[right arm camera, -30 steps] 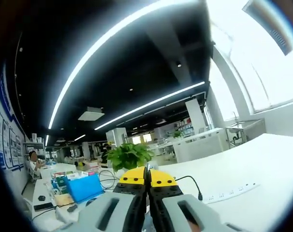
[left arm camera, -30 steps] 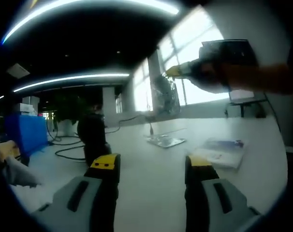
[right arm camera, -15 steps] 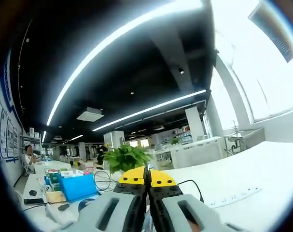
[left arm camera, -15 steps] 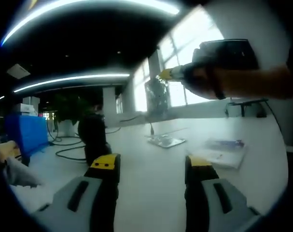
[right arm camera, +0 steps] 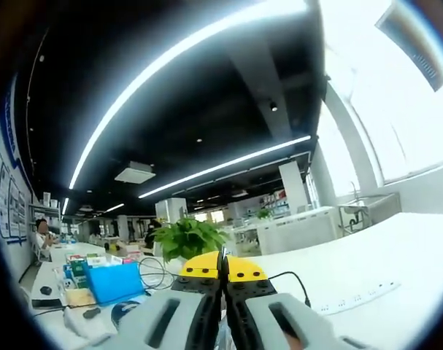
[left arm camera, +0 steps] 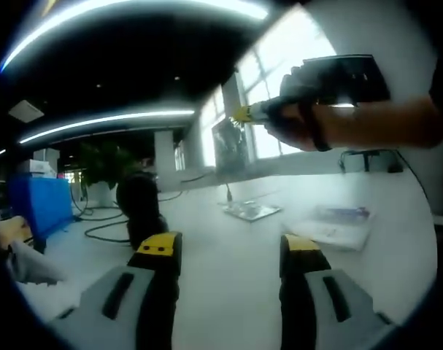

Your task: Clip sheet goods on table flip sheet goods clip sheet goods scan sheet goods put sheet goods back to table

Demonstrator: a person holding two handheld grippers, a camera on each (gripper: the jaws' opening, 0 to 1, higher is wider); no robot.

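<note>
Above the white worktop [left arm camera: 228,255], seen in the left gripper view, the right gripper [left arm camera: 244,113] comes in from the upper right, gripped by a person's hand [left arm camera: 301,109], and from its yellow tips hangs a clear, shiny sheet goods packet [left arm camera: 230,146], dangling well above the surface against the bright windows [left arm camera: 279,80]. The left gripper [left arm camera: 228,248] points low over the worktop with its fingers [left arm camera: 160,249] set wide apart and nothing between them; the hanging packet is up and ahead of them, well apart. Farther along the surface lie another clear packet [left arm camera: 250,211] and, to its right, a flat printed pack [left arm camera: 336,227]. A dark scanner-like stand [left arm camera: 141,208] rises at left, with black cables [left arm camera: 108,222] trailing beside it. From the right gripper view, the right gripper's fingers [right arm camera: 203,271] are pressed together, yellow tips touching, with a sliver of clear film [right arm camera: 222,337] just visible low in the seam between them. Beyond stand a potted plant [right arm camera: 186,238], a blue box [right arm camera: 113,281] and a white power strip [right arm camera: 352,297] on the long worktop.
</note>
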